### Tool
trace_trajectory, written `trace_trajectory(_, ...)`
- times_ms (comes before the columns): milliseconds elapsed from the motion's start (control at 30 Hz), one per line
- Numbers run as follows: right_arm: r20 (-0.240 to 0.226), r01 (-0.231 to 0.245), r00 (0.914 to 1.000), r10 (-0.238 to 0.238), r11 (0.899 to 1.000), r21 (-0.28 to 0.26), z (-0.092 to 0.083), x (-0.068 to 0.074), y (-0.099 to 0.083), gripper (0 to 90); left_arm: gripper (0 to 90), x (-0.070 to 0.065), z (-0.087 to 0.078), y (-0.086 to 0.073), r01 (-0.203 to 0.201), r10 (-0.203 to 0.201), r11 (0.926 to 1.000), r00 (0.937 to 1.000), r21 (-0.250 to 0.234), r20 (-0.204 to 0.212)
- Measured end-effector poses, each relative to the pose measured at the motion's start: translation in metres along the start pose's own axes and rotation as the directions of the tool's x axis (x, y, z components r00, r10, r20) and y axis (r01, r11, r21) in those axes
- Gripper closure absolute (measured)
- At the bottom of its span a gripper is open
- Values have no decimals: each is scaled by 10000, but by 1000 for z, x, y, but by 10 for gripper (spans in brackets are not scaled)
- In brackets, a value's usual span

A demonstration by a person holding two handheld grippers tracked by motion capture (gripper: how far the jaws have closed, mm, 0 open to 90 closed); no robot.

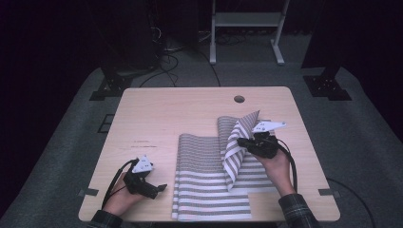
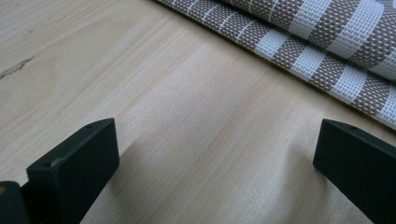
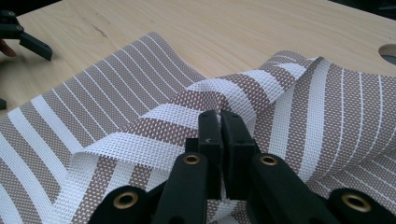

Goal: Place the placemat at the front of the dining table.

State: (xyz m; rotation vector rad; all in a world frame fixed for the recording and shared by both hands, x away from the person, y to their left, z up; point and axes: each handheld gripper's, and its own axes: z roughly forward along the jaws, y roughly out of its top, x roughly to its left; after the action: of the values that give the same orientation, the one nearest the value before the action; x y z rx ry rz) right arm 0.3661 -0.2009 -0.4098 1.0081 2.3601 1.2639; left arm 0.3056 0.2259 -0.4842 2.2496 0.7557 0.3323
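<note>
On the table, a brown-and-white striped mat lies flat across the near middle, its near edge close to the table's near edge and its far right part lifted off the wood. At the mat's right side, the right gripper has its 2 jaws pressed together on an edge of the mat, and the pinched part stands up in a folded, peaked flap above the flat part; in the right gripper view the weave passes between the closed jaws, with the flap draped over toward the mat's middle. Left of the mat, near the table's near left corner, the left gripper rests low over bare wood, its 2 jaws spread wide with nothing between them and pointing toward the mat's left edge, which lies just beyond them, apart from both. Beyond the mat, toward the table's far edge, is a round hole.
</note>
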Motion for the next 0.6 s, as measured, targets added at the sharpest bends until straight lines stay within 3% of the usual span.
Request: trace_trajectory(600, -285, 213, 9994, -215, 9997, -80, 11, 15, 14, 875, 0, 0, 0, 0, -15, 15, 10000, 10000, 17, -1)
